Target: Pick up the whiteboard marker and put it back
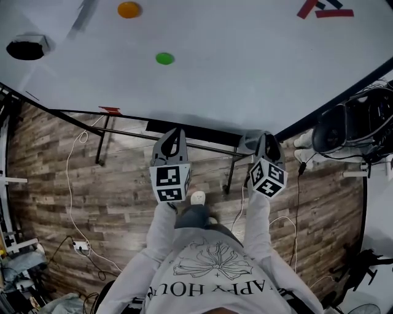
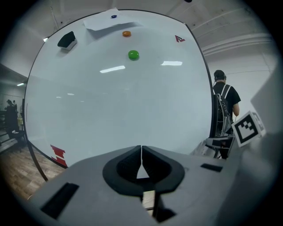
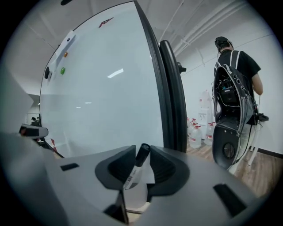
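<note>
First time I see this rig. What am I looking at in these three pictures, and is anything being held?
A person stands before a whiteboard, holding two two-jaw grippers. One picture comes from a head camera looking down; the others come from cameras riding on each gripper. On the board sit a green magnet, an orange magnet and a black eraser. The right gripper clamps a whiteboard marker; the left gripper is shut and empty.
</note>
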Motion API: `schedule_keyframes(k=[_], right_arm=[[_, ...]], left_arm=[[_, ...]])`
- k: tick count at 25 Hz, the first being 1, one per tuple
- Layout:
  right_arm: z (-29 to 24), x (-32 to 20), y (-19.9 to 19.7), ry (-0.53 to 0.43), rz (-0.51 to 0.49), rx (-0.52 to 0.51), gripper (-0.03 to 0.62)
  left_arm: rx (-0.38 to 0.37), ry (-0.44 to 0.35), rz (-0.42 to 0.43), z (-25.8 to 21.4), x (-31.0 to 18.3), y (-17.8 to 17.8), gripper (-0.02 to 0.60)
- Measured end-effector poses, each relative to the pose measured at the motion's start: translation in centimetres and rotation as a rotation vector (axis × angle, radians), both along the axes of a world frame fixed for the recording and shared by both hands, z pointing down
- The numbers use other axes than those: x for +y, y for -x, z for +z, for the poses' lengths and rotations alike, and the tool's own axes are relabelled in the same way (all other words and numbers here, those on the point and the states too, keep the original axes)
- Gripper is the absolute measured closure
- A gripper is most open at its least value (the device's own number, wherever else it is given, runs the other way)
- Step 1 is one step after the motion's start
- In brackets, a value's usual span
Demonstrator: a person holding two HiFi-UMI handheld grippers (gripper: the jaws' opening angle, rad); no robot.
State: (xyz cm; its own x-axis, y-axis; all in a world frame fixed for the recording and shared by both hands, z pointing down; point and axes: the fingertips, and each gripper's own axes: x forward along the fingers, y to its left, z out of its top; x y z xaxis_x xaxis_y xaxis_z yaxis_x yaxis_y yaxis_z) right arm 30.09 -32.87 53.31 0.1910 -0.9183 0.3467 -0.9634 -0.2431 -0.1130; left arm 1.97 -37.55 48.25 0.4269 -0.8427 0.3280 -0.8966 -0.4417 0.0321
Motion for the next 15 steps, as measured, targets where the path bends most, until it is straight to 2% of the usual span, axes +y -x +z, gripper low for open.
schedule_keyframes(k=[15], right_arm=[[-2.3,-0.6,2.9,-0.076,-0.076,0.004,0.530]], left_arm=[[0.009,-0.017,-0.019,-0.8,0.4,0.8,0.572]])
